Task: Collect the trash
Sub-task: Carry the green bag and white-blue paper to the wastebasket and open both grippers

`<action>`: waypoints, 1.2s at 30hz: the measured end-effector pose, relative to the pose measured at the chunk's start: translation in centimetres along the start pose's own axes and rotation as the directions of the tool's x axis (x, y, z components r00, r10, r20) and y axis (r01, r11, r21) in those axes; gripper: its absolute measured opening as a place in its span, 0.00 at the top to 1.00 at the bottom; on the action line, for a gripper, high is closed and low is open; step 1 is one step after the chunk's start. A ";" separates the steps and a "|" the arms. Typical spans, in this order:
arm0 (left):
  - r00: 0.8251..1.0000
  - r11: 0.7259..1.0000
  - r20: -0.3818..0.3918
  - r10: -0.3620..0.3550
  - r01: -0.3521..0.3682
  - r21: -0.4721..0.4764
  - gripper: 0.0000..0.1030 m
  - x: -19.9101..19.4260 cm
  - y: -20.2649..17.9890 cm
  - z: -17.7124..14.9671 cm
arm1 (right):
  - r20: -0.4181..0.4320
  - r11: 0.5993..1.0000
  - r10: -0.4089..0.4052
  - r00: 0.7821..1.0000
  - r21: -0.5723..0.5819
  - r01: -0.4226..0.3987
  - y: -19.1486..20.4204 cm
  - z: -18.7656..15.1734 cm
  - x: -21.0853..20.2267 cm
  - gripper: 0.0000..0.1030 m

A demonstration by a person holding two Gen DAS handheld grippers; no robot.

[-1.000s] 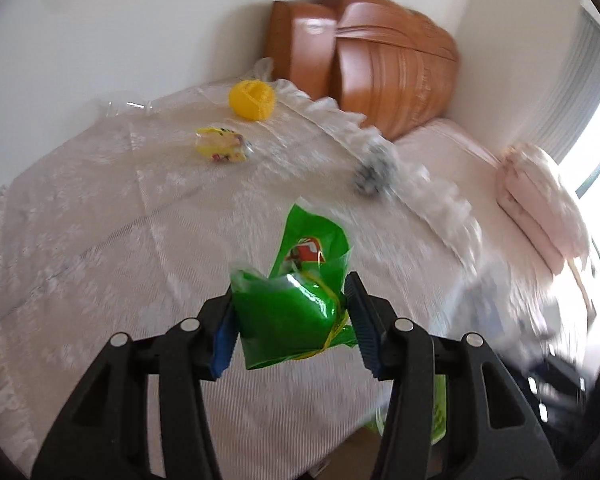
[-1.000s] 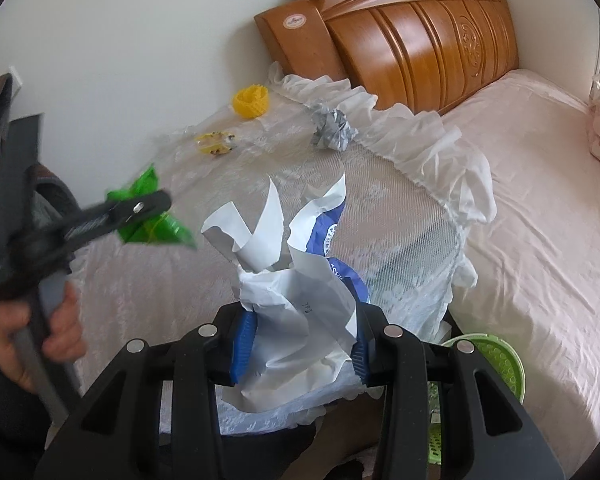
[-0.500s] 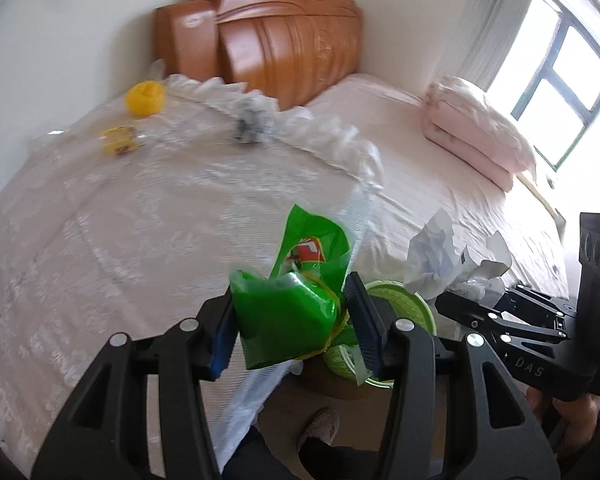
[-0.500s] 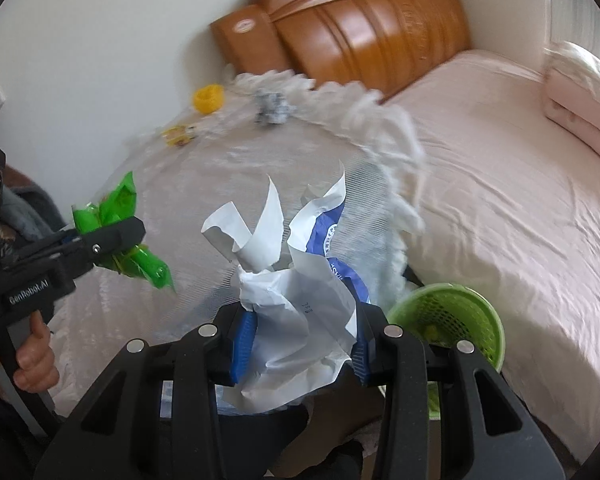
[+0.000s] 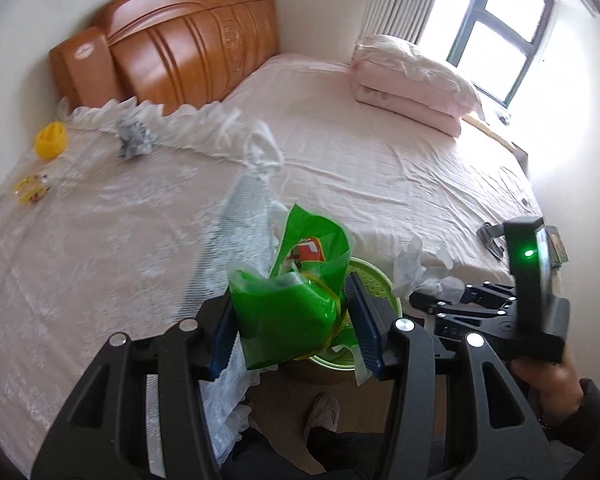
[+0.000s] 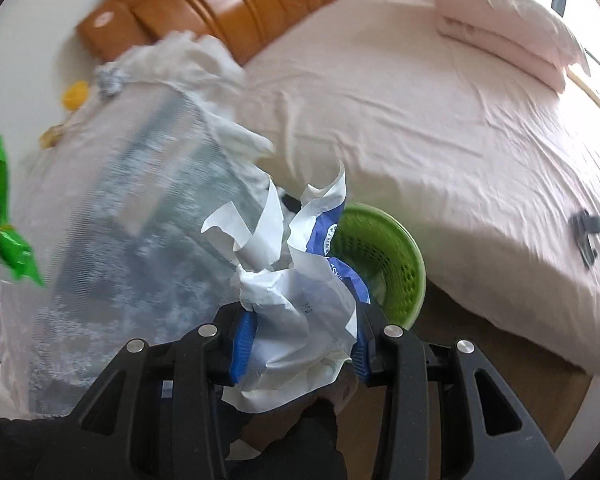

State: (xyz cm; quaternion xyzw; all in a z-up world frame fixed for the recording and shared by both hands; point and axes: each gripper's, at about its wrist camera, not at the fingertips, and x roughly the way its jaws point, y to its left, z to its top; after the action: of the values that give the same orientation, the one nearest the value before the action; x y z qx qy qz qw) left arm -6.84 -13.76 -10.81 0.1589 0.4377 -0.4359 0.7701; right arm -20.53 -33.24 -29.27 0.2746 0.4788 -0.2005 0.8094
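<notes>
Left gripper (image 5: 292, 316): clamped on a green wrapper (image 5: 290, 300), pads pressing both sides, hanging above the near rim of the green basket (image 5: 382, 286).
Right gripper (image 6: 300, 340): clamped on a wad of crumpled white paper (image 6: 296, 312) with blue print, just short of the basket (image 6: 396, 280) and above it.
Basket: on the floor, between the lace-covered desk (image 5: 80, 248) and the bed (image 5: 380, 168); mouth facing up, partly hidden behind both loads.
Left on the desk: grey foil ball (image 5: 134, 142), yellow cup (image 5: 51, 144) and small yellow wrapper (image 5: 30, 192), all far from the basket, toward the headboard side.
Step in hand, as a guess: carrying both pieces to the basket for dropping.
Risk one: both grippers crowding the same mouth; knocking together likely if lowered at once.
Risk two: early release of the paper; wad sits nearer the basket's desk side than its middle, so a fall onto the floor or the hanging lace.
Risk three: light wrapper clinging to a pad or drifting sideways past the rim on release.
Risk four: a gripper catching the lace hanging beside the basket, dragging the cloth and the remaining litter off the desk.
Also near the basket: a foot on the floor, easy to hit with a stray drop.
</notes>
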 end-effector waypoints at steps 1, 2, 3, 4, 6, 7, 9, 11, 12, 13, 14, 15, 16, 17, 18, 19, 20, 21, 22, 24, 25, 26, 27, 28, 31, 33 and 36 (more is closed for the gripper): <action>1.000 1.000 -0.001 -0.002 0.002 0.002 0.52 0.1 -0.3 0.1 | -0.004 1.000 0.004 1.000 0.008 -0.004 -0.6 -0.1 0.3 0.61; 1.000 1.000 -0.003 -0.004 0.004 0.001 0.52 0.3 -0.6 0.2 | -0.007 1.000 0.007 1.000 0.017 -0.007 -1.2 -0.1 0.6 0.61; 1.000 1.000 -0.004 -0.005 0.005 0.001 0.52 0.4 -0.9 0.2 | -0.009 1.000 0.007 1.000 0.021 -0.006 -1.5 -0.2 0.9 0.61; 1.000 1.000 -0.005 -0.006 0.006 0.000 0.52 0.5 -1.1 0.3 | -0.010 1.000 0.007 1.000 0.024 -0.007 -1.9 -0.2 1.2 0.61; 1.000 1.000 -0.007 -0.008 0.008 0.000 0.52 0.8 -1.7 0.5 | -0.016 0.999 0.016 1.000 0.028 -0.015 -2.2 0.1 2.0 0.55; 1.000 1.000 -0.008 -0.009 0.009 0.001 0.52 0.9 -2.0 0.6 | -0.032 0.999 0.026 0.999 0.028 -0.025 -2.5 0.3 2.6 0.49; 1.000 1.000 -0.009 -0.007 0.008 0.008 0.52 1.1 -2.7 0.7 | -0.043 0.999 0.026 0.999 0.030 -0.025 -2.7 0.4 3.3 0.19; 1.000 1.000 -0.012 -0.003 0.003 0.022 0.52 1.4 -3.5 0.8 | -0.044 0.999 0.014 0.999 0.036 -0.012 -2.9 0.5 3.4 0.10; 1.000 1.000 -0.013 -0.003 0.003 0.027 0.52 1.6 -3.9 0.9 | -0.051 0.999 0.008 0.999 0.044 -0.006 -3.2 0.5 3.4 0.07; 1.000 0.999 -0.016 -0.005 0.006 0.033 0.52 1.8 -4.2 0.9 | -0.054 0.999 0.009 0.999 0.052 -0.006 -3.5 0.5 3.3 0.06; 1.000 0.999 -0.021 -0.008 0.009 0.038 0.52 2.0 -4.7 0.9 | -0.054 0.998 0.012 0.998 0.062 -0.009 -4.0 0.4 3.1 0.05; 1.000 0.999 -0.027 -0.011 0.012 0.040 0.52 2.2 -4.9 0.9 | -0.051 0.997 0.015 0.999 0.077 -0.011 -4.7 0.3 2.7 0.04; 0.999 0.999 -0.034 -0.014 0.015 0.043 0.52 2.5 -5.2 1.0 | -0.046 0.996 0.013 0.999 0.090 -0.009 -5.3 0.2 2.4 0.04; 0.999 0.999 -0.045 -0.018 0.020 0.048 0.52 2.9 -5.4 0.9 | -0.038 0.994 0.004 0.999 0.108 0.000 -6.1 -0.1 1.9 0.03; 0.998 0.998 -0.056 -0.017 0.020 0.052 0.52 3.4 -5.8 0.9 | -0.034 0.993 -0.005 0.999 0.120 0.009 -6.7 -0.2 1.5 0.03; 0.998 0.998 -0.063 -0.015 0.018 0.055 0.52 3.7 -6.0 1.0 | -0.030 0.991 -0.019 0.999 0.135 0.023 -7.3 -0.4 1.0 0.03; 0.997 0.998 -0.076 -0.012 0.016 0.061 0.52 4.2 -6.3 1.0 | -0.028 0.989 -0.031 0.999 0.147 0.034 -8.0 -0.6 0.6 0.03; 0.996 0.998 -0.089 -0.017 0.023 0.066 0.52 4.7 -6.7 1.0 | -0.025 0.986 -0.043 0.999 0.161 0.046 -8.7 -0.9 0.1 0.03; 0.995 0.997 -0.101 -0.023 0.030 0.072 0.52 5.2 -7.0 0.9 | -0.020 0.983 -0.053 0.998 0.175 0.055 -9.4 -1.1 -0.5 0.03; 0.993 0.996 -0.118 -0.026 0.037 0.086 0.52 6.4 -7.9 0.9 | -0.007 0.976 -0.071 0.997 0.208 0.071 -11.0 -1.6 -1.7 0.03; 0.992 0.995 -0.126 -0.026 0.038 0.091 0.52 6.9 -8.2 0.9 | -0.004 0.972 -0.078 0.997 0.220 0.077 -11.7 -1.8 -2.2 0.03; 0.990 0.995 -0.135 -0.028 0.041 0.095 0.52 7.6 -8.6 0.9 | -0.003 0.969 -0.085 0.996 0.232 0.083 -12.3 -1.9 -2.5 0.03; 0.989 0.994 -0.142 -0.031 0.045 0.097 0.52 8.1 -8.9 1.0 | -0.002 0.965 -0.091 0.996 0.245 0.089 -13.0 -2.0 -2.8 0.03; 0.988 0.994 -0.149 -0.031 0.046 0.099 0.52 8.7 -9.1 1.0 | -0.002 0.961 -0.099 0.995 0.258 0.096 -13.6 -2.1 -3.1 0.03; 0.985 0.993 -0.166 -0.040 0.058 0.107 0.52 10.1 -9.9 1.0 | -0.008 0.951 -0.116 0.993 0.287 0.113 -14.9 -2.3 -3.3 0.02; 0.984 0.991 -0.174 -0.047 0.067 0.112 0.51 10.9 -10.6 1.0 | -0.011 0.948 -0.118 0.993 0.296 0.116 -15.3 -2.5 -3.3 0.02; 0.979 0.991 -0.196 -0.056 0.078 0.105 0.09 12.0 -11.2 1.0 | -0.015 0.949 -0.124 0.992 0.289 0.123 -15.4 -2.6 -3.3 0.03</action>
State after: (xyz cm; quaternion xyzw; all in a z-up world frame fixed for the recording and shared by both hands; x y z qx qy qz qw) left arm -12.52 -27.13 -18.45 0.2283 0.4903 -0.4682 0.6988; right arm -32.87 -43.21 -31.22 0.3594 0.4591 -0.3189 0.7472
